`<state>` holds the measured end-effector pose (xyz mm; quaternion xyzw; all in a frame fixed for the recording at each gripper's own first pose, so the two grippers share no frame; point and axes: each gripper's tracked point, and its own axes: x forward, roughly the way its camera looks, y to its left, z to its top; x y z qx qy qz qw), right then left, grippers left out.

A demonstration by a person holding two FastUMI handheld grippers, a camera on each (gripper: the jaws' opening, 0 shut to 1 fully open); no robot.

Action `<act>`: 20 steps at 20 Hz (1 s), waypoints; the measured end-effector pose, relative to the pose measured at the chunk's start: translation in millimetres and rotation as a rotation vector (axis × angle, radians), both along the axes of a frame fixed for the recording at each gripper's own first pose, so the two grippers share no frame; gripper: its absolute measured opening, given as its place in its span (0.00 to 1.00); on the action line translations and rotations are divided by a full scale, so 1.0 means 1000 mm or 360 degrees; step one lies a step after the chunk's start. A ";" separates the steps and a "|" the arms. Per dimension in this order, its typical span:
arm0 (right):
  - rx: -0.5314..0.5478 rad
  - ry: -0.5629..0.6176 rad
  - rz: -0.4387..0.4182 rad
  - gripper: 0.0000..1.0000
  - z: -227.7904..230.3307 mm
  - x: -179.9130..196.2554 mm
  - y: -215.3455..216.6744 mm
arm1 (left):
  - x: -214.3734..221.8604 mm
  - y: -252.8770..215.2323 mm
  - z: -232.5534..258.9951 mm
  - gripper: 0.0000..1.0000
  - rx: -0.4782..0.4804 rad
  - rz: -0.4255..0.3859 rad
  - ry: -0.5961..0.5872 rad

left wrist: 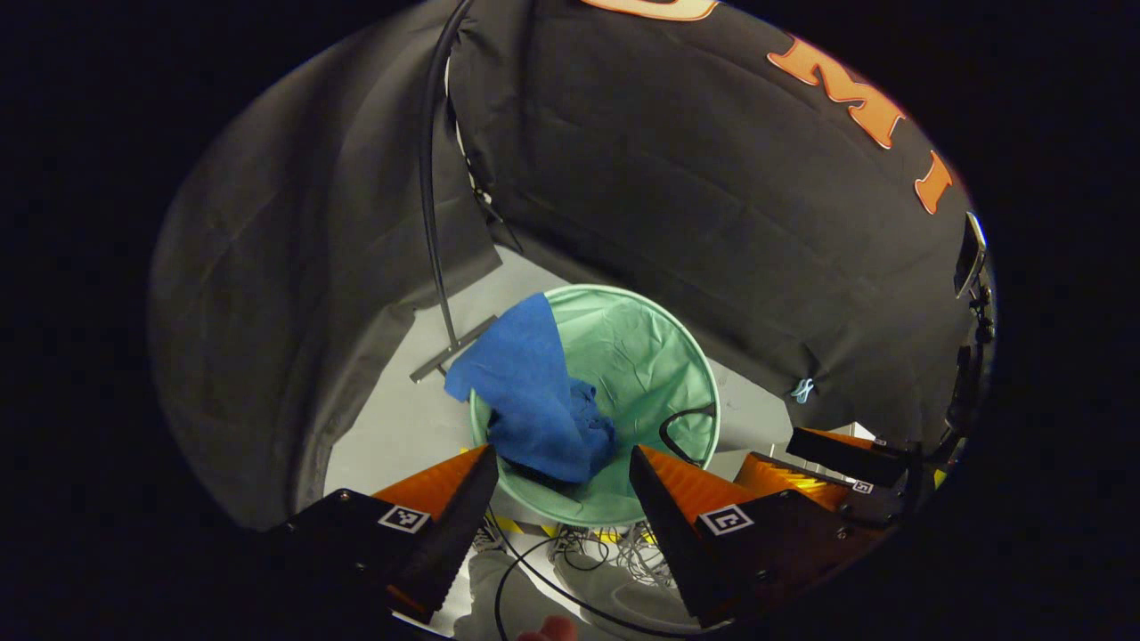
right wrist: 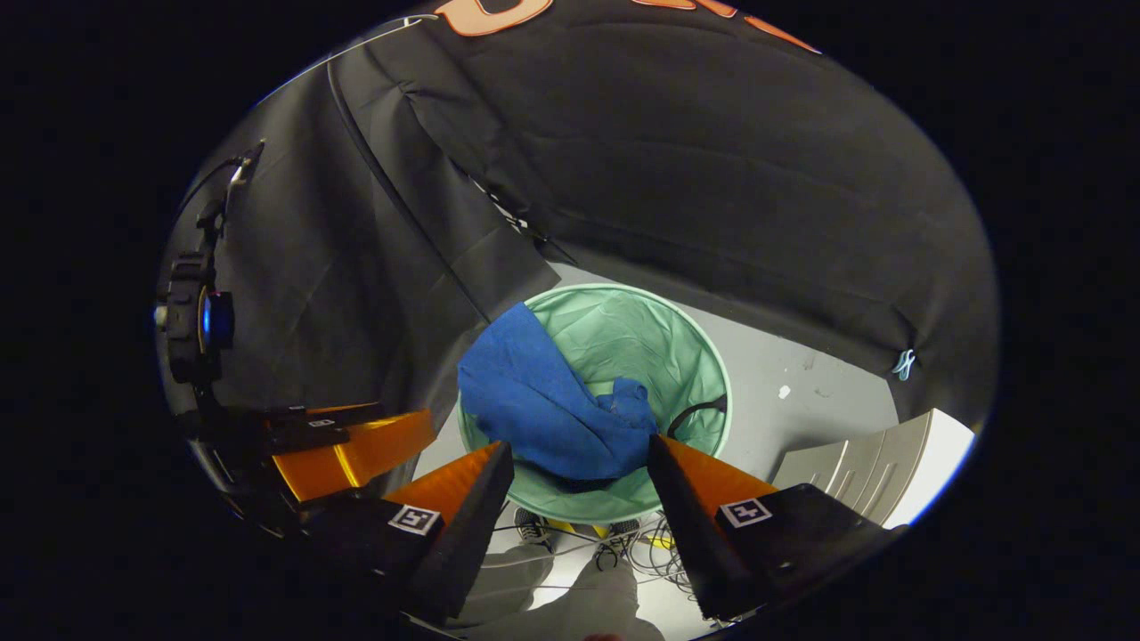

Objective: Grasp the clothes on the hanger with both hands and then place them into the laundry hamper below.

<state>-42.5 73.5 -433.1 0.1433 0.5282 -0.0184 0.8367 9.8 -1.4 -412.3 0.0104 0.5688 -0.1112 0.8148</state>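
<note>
A: Item one, left tool (left wrist: 561, 463)?
B: Fingers spread wide, nothing between them; it hangs above the laundry hamper (left wrist: 686, 356).
A: Item two, the clothes?
B: One blue garment (left wrist: 534, 392), lying in the hamper, one corner draped over the left rim (not fully tucked in).
A: Item three, right tool (right wrist: 579, 463)?
B: Likewise wide open and empty, above the same hamper (right wrist: 641, 338); the garment (right wrist: 543, 401) lies below it.
A: Step in hand?
B: By my judgement, the drop is made and the release is done. The next move would call for nudging the draped corner inside, or lifting both tools clear.
A: Surroundings?
B: Pale floor (left wrist: 401, 418), a dark stand pole (left wrist: 432, 196) with its foot beside the hamper, black cloth wall (left wrist: 677, 178), loose cables (right wrist: 659, 543) near the person's shoes.
</note>
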 end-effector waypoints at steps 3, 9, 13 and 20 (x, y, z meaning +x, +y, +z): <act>-0.0020 -0.0052 -0.0015 0.99 0.013 0.003 -0.001 | 0.008 0.003 0.016 0.95 -0.0043 0.0022 -0.0080; -0.0111 -0.0319 -0.0137 0.99 0.082 0.028 -0.001 | 0.042 0.008 0.080 0.95 -0.0109 0.0011 -0.0354; -0.0240 -0.0534 -0.0236 0.99 0.151 0.037 -0.004 | 0.072 0.019 0.148 0.95 -0.0129 -0.0007 -0.0648; -0.0387 -0.0963 -0.0425 0.98 0.294 0.033 -0.014 | 0.102 0.022 0.283 0.95 -0.0219 0.0010 -0.1115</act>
